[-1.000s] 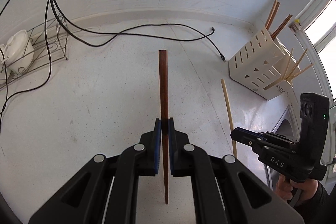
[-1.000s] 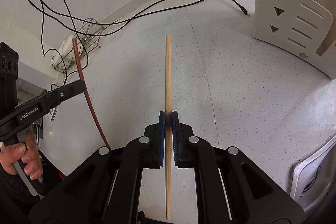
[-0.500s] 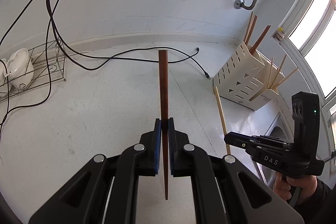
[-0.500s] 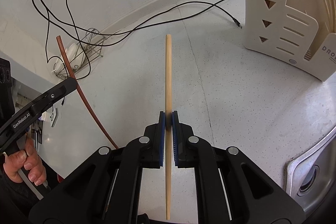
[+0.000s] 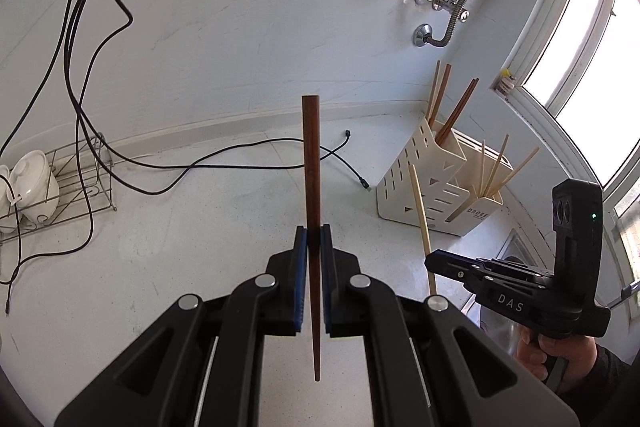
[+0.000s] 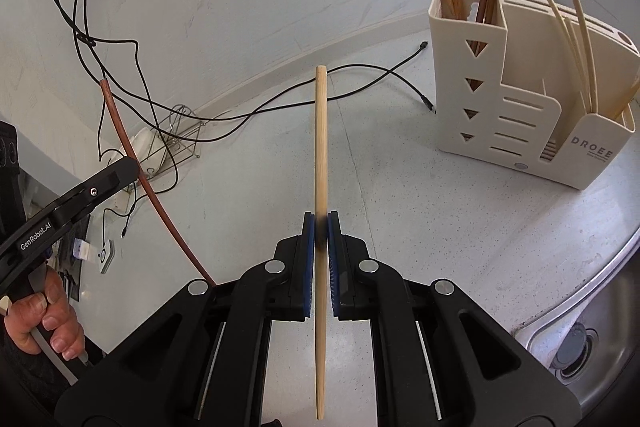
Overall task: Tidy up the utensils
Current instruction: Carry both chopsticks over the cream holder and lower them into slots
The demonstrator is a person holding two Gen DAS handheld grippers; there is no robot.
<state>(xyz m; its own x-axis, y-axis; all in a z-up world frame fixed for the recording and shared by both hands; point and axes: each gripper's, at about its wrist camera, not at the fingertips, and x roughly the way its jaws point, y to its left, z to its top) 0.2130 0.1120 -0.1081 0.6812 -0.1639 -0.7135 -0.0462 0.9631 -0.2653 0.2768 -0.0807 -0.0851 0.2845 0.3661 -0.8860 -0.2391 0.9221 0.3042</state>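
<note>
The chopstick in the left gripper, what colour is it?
Dark reddish brown, best in the left wrist view.

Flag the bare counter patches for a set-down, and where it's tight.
Bare: the counter between the black cable and the cream holder, and the stretch ahead of the left gripper. Crowded: the wire rack corner with its cables, and the holder beside the sink.

Two black handheld grippers (image 5: 313, 233) (image 6: 321, 223) each clamp one chopstick: one dark brown wooden chopstick (image 5: 311, 163) and one pale bamboo chopstick (image 6: 320, 147). One cream plastic utensil holder (image 6: 520, 99) stands on the counter, and two white ceramic lidded bowls (image 5: 34, 183) sit in one wire rack (image 5: 86, 183).
</note>
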